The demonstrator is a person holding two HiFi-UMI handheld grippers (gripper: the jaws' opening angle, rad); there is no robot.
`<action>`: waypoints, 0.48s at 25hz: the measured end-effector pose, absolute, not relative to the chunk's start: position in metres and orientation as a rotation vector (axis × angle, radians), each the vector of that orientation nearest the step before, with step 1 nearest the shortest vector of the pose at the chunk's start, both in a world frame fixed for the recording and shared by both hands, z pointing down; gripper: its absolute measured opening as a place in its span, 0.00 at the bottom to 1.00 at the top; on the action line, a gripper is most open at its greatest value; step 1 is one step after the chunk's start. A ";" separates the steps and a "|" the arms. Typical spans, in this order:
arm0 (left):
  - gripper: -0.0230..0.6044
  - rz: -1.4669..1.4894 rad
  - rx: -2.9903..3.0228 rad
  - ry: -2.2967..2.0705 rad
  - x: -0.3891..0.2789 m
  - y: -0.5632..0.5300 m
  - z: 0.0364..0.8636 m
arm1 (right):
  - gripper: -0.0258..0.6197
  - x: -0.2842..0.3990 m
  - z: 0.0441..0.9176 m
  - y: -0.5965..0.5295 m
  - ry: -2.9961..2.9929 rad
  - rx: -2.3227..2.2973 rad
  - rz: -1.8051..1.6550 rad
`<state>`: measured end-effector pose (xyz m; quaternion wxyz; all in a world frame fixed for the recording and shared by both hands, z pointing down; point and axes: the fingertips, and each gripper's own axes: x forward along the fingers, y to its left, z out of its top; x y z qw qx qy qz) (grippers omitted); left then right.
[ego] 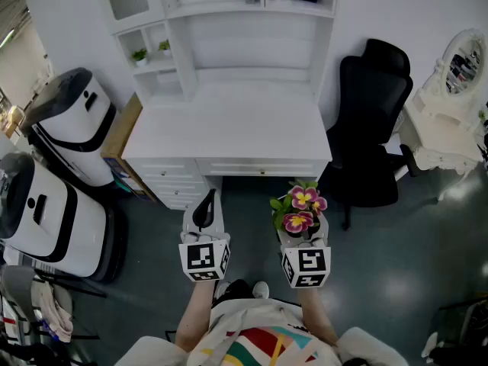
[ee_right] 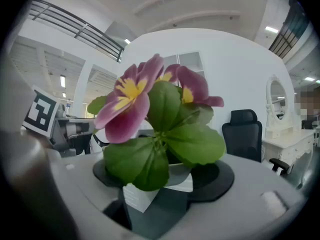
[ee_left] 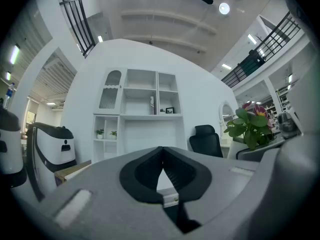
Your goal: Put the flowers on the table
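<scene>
Flowers (ego: pixel 299 208), pink with yellow centres and green leaves, stand in 1 small white pot (ee_right: pixel 142 194). The right gripper (ego: pixel 302 231) clamps the pot between its 2 jaws, which are set wide around it. Position: held above the floor, just in front of the white table (ego: pixel 229 128), not on it. Left gripper (ego: pixel 204 204): jaws pressed together, nothing between them. 1 black chair (ego: pixel 374 113) stands to the right of the table.

flowers (ego: pixel 300 208) in right tool (ego: pixel 302 233) | left tool (ego: pixel 204 206) beside it, to its left | worktop (ego: pixel 229 132) ahead of both | chair (ego: pixel 371 120) right of worktop | shelves (ego: pixel 229 10) behind worktop
</scene>
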<state>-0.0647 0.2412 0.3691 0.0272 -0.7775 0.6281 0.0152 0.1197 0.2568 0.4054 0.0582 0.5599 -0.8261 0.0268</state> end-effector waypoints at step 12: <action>0.04 0.050 -2.379 1.953 -0.075 0.243 0.370 | 0.56 0.104 0.404 0.256 -2.578 1.659 0.097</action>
